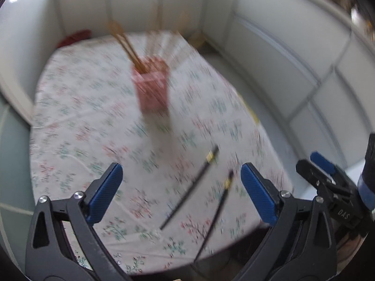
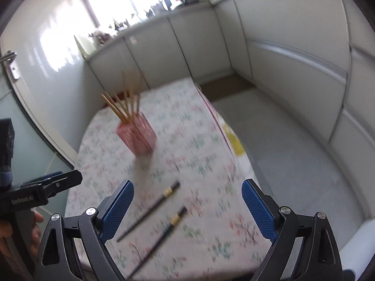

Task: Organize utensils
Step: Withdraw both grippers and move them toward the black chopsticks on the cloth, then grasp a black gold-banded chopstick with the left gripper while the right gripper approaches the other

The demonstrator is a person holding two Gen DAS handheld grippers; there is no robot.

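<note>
Two black chopsticks with gold bands lie side by side on the floral tablecloth: the left one [image 1: 189, 187] [image 2: 150, 209] and the right one [image 1: 216, 213] [image 2: 161, 236]. A pink mesh holder [image 1: 152, 86] [image 2: 137, 135] with several wooden chopsticks [image 2: 121, 106] stands upright further back. My left gripper [image 1: 181, 187] is open and empty, hovering above the near table edge over the black chopsticks. My right gripper [image 2: 187, 208] is open and empty, above the same chopsticks. Both views are motion-blurred.
The table [image 1: 70, 121] [image 2: 211, 164] is covered by a floral cloth. White cabinets [image 2: 293, 58] run along the back and right. The right gripper [image 1: 328, 178] shows in the left wrist view; the left gripper [image 2: 46, 185] shows in the right wrist view. A yellow item [image 2: 234, 140] hangs past the table's right edge.
</note>
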